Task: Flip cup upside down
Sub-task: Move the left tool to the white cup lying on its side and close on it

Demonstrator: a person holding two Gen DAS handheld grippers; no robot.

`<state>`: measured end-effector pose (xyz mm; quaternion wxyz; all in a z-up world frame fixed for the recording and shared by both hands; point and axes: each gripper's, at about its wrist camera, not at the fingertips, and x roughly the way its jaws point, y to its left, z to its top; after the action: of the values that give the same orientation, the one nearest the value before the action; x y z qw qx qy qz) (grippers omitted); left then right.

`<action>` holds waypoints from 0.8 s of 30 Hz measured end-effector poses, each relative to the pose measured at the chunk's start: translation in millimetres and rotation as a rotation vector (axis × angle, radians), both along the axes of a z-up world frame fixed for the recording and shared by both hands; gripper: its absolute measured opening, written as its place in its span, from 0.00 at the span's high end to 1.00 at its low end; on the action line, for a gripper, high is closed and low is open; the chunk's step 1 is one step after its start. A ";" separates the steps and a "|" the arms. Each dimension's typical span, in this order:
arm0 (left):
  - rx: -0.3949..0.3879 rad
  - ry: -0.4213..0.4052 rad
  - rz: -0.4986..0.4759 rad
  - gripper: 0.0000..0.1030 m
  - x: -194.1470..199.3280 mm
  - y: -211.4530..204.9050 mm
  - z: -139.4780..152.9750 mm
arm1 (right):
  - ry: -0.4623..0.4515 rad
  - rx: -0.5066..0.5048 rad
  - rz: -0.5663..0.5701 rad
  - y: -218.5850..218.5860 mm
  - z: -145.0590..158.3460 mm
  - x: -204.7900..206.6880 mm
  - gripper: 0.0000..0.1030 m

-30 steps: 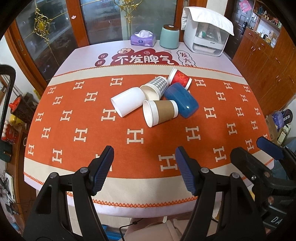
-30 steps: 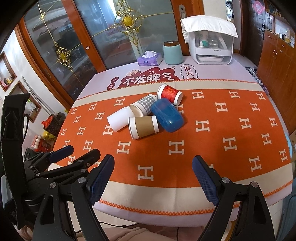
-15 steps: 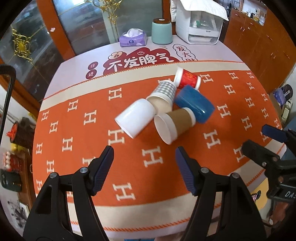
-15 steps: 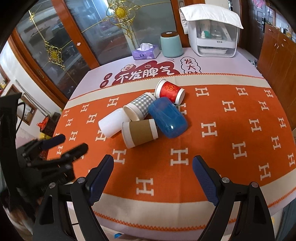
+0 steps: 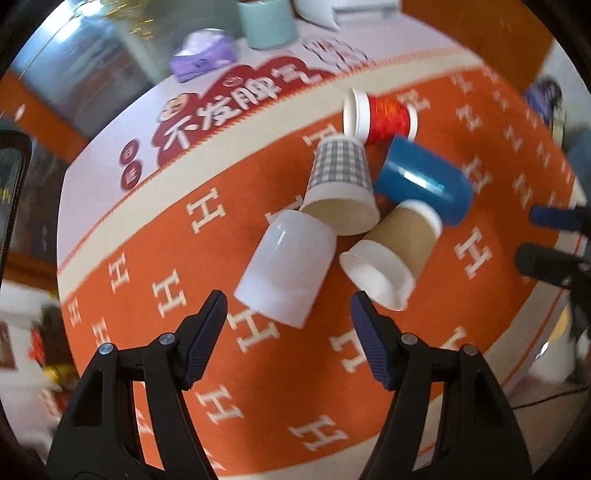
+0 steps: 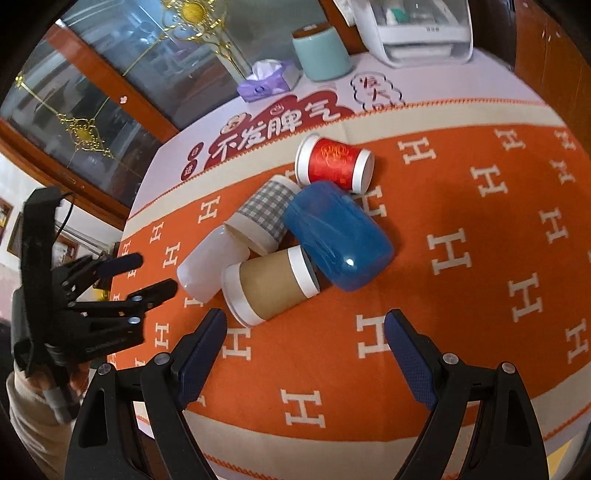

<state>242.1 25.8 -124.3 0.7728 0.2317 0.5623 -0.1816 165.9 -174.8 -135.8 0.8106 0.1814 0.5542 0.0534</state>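
Several cups lie on their sides in a cluster on the orange tablecloth (image 5: 155, 258): a white cup (image 5: 286, 269), a brown paper cup (image 5: 391, 254), a checked cup (image 5: 341, 184), a blue cup (image 5: 424, 181) and a red cup (image 5: 380, 118). My left gripper (image 5: 288, 317) is open, just short of the white cup's base. My right gripper (image 6: 304, 336) is open, just in front of the brown cup (image 6: 269, 286). The white cup (image 6: 210, 267), checked cup (image 6: 264, 216), blue cup (image 6: 336, 236) and red cup (image 6: 334, 164) show in the right wrist view, with the left gripper (image 6: 147, 277) beside the white cup.
At the table's far edge stand a purple tissue box (image 6: 264, 83), a teal canister (image 6: 321, 53) and a white appliance (image 6: 417, 29). Glass cabinet doors (image 6: 110, 85) stand behind. The right gripper's fingers (image 5: 550, 236) show at the right of the left wrist view.
Both grippers have moved forward toward the cups, which now look much larger. The left gripper has closed in on the white cup; the cups have not moved.
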 end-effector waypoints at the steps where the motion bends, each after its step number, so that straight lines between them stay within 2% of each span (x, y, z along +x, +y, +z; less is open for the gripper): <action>1: 0.023 0.003 -0.019 0.35 4.8 -4.4 -7.4 | 0.006 0.003 0.004 0.3 -4.6 1.5 0.14; 5: 0.077 0.061 -0.073 0.35 24.1 -13.8 -33.0 | 0.036 0.008 0.014 -0.4 -22.3 0.7 0.14; 9: 0.137 0.123 -0.084 0.35 38.7 -17.9 -57.9 | 0.065 0.010 0.005 -7.0 -34.3 -1.4 0.14; 12: 0.134 0.170 -0.097 0.35 47.3 -22.2 -72.9 | 0.078 0.015 -0.003 -14.0 -39.9 -2.3 0.14; 20: 0.150 0.221 -0.101 0.35 61.9 -30.8 -97.7 | 0.099 0.024 -0.022 -32.4 -44.6 -5.7 0.14; 24: 0.098 0.252 -0.043 0.39 70.7 -24.0 -100.5 | 0.100 0.025 -0.034 -40.4 -43.7 -8.3 0.14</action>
<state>312.8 1.8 -224.8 0.6798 0.2566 0.6578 -0.1981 157.6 -215.2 -179.5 0.7804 0.2034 0.5900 0.0374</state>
